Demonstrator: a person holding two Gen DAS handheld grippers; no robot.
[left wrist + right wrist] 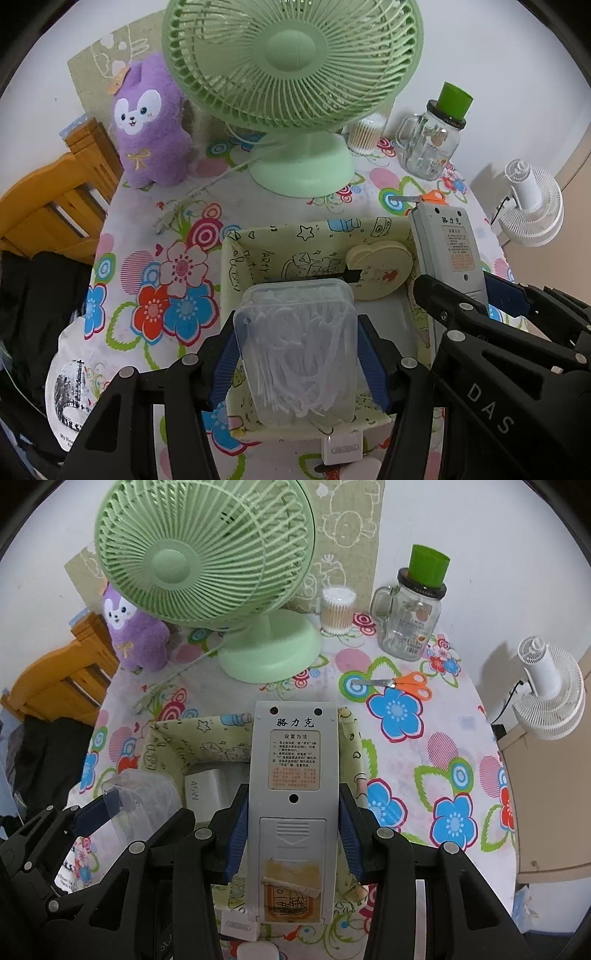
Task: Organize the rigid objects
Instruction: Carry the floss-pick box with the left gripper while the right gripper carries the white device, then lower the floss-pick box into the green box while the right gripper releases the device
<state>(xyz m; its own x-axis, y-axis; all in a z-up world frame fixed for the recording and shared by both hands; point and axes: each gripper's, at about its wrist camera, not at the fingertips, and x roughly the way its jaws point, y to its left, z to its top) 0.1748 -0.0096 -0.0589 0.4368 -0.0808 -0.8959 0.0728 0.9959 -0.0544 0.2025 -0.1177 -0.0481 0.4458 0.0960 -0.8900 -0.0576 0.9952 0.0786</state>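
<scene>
My left gripper (295,354) is shut on a clear plastic box of floss picks (299,347) and holds it over the pale green fabric storage box (236,258). A cream heart-shaped case (380,271) lies inside the fabric box. My right gripper (293,830) is shut on a grey remote control (293,775), held face down over the right side of the fabric box (166,746). The remote (450,251) and right gripper also show in the left wrist view. A white charger block (207,790) sits in the fabric box.
A green desk fan (295,74), a purple plush toy (147,125), a tub of cotton swabs (338,609), a glass jar mug with a green cup on top (413,616) and orange scissors (402,683) stand on the floral tablecloth. A white fan (550,690) is off the right edge. A white adapter (341,448) lies near the front.
</scene>
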